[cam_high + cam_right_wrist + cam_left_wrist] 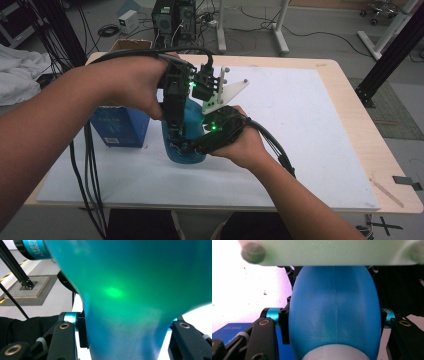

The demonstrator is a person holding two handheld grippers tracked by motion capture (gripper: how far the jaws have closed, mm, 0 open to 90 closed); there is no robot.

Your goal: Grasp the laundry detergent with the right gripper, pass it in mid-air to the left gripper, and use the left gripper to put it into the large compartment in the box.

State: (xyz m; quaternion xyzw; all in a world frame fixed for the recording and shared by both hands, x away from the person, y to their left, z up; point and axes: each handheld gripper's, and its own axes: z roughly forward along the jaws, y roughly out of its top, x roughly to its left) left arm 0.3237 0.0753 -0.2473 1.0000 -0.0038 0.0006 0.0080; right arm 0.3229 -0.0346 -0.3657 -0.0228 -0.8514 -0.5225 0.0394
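A blue plastic bottle [193,118] stands on the white mat [300,130], held between both hands. My left gripper [174,132] reaches down from above, and its black jaws press on both sides of the bottle's wide body [334,305]. A white ribbed part [335,353] of the bottle lies close to that camera. My right gripper [187,146] comes in from the right, low on the bottle. In the right gripper view its jaws clamp a narrower part of the bottle [125,340], which glows green from a lamp.
A blue carton [120,126] stands just left of the bottle. Black cables [90,170] hang over the table's front left. A thin wooden stick [387,192] lies near the right front corner. The white mat stretches out to the right of the hands.
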